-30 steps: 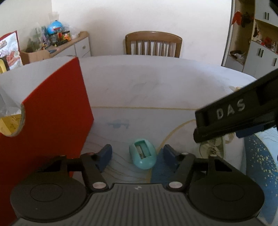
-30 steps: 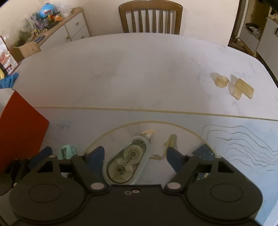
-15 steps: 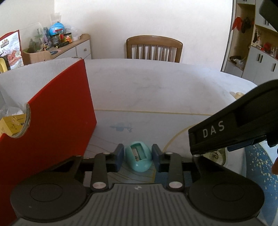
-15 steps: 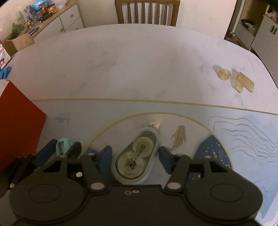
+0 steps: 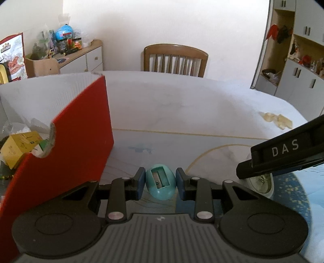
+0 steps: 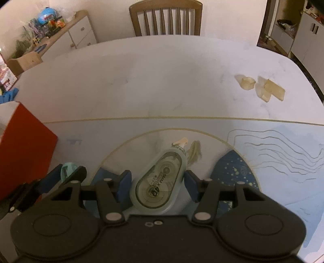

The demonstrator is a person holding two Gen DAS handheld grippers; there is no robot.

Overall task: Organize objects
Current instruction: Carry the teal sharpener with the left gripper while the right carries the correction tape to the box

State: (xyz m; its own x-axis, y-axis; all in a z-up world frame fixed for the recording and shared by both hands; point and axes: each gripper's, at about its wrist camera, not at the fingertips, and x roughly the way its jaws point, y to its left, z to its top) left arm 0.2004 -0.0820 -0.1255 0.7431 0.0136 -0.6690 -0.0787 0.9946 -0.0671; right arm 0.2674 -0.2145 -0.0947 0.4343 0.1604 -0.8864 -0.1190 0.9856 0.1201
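The left gripper (image 5: 160, 183) is closed on one teal egg-shaped pencil sharpener (image 5: 160, 181), its long axis running 6 to 12 o'clock, blade slot facing up. The right gripper (image 6: 157, 187) has just been closing; its pads touch one correction tape dispenser (image 6: 159, 183) on the table (image 6: 162, 81), tip pointing toward 1 o'clock. One red box (image 5: 60, 145) stands at 9 o'clock.

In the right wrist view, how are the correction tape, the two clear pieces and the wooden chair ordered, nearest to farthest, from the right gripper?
1. Correction tape: between the right gripper's fingers.
2. Clear pieces: far right on the table.
3. Wooden chair: behind the table's far edge.
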